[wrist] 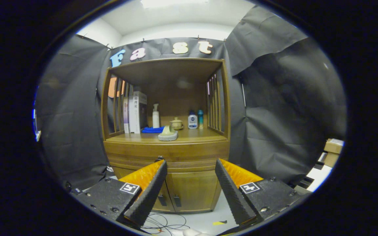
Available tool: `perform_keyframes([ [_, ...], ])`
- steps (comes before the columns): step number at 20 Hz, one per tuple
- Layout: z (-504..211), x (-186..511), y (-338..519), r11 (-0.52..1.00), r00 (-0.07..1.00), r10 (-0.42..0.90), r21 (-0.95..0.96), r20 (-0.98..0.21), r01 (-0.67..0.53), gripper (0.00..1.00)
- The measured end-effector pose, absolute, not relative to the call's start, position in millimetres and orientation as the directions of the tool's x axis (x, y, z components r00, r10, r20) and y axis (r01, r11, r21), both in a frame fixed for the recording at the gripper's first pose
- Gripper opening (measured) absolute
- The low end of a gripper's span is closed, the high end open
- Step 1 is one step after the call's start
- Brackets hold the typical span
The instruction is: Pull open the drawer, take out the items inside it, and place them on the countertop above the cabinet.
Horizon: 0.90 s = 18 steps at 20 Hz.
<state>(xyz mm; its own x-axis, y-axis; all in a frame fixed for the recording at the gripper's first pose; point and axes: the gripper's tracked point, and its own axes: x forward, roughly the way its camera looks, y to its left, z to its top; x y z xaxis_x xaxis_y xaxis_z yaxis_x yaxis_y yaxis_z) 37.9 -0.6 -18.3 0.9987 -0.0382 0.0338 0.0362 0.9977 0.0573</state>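
Observation:
A wooden cabinet point(166, 98) stands straight ahead against the black cloth wall. Its drawer front point(167, 152) is a shut band just under the countertop point(205, 136); I make out no handle on it. My gripper point(190, 161) is open, with nothing between its fingers. It hangs some way short of the cabinet, its tips level with the drawer's lower edge. On the countertop, beyond the fingers, lie a pale dish-like object point(168, 133) at the front edge, a blue cloth point(151, 130) and a small lidded pot point(176, 123).
Upright books point(136, 113), a white pump bottle point(156, 116), a white-and-blue bottle point(192, 120) and a teal bottle point(200, 118) stand at the back of the countertop. Two shut doors point(192, 190) sit below the drawer. Cables point(166, 225) lie on the floor. Cardboard boxes point(333, 149) are at the right.

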Motion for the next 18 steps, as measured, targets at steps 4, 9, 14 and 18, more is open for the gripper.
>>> perform_keyframes([
  [4,-13.0,27.2,-7.3,0.998,0.998,-0.047,0.043,0.039,0.045,0.96],
  [9,-13.5,22.8,-5.9,0.999,0.998,-0.042,0.032,0.035,0.041,0.96],
  [14,-6.1,19.9,-5.3,0.999,0.998,-0.041,0.033,0.055,0.039,0.96],
  [18,-6.9,17.3,-4.8,0.999,0.998,-0.040,0.033,0.049,0.038,0.96],
])
